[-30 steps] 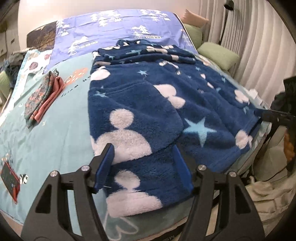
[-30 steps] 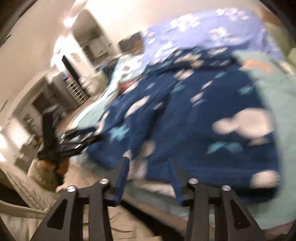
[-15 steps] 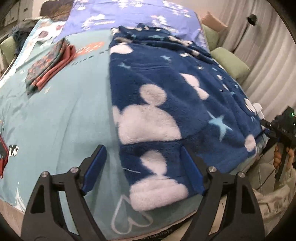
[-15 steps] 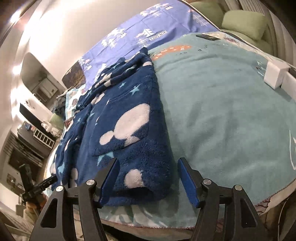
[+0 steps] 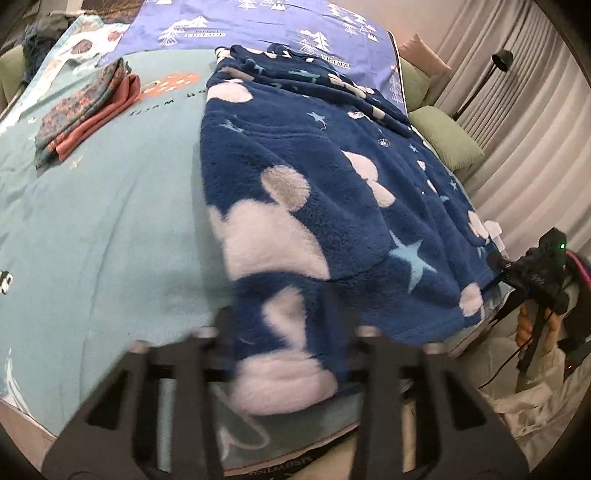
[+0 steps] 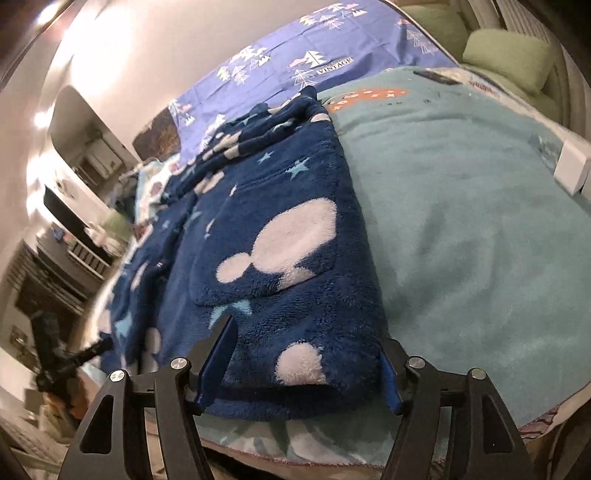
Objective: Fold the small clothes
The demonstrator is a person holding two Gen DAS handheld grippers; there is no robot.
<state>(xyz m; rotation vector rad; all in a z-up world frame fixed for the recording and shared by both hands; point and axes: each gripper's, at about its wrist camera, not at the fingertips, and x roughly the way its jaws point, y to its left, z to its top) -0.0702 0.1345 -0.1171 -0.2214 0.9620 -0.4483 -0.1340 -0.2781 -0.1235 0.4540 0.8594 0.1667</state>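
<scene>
A dark blue fleece garment [image 5: 325, 192] with white blobs and light blue stars lies spread on the teal bed cover [image 5: 103, 206], its hem at the near edge. My left gripper [image 5: 284, 328] is open, blurred by motion, its jaws on either side of the hem's left corner. My right gripper [image 6: 306, 354] is open, with the hem's right corner [image 6: 295, 365] between its blue pads. The garment also fills the middle of the right wrist view [image 6: 266, 236]. Each gripper shows at the edge of the other's view.
A folded red and patterned cloth [image 5: 85, 110] lies at the far left of the bed. A purple sheet with white trees [image 5: 258, 26] covers the head end. Green cushions [image 5: 443, 140] and curtains stand at the right. A white box [image 6: 572, 170] sits on the bed's right edge.
Both grippers have moved closer to the garment's hem. The left jaws have narrowed around the hem's left corner; the right jaws now straddle the right corner.
</scene>
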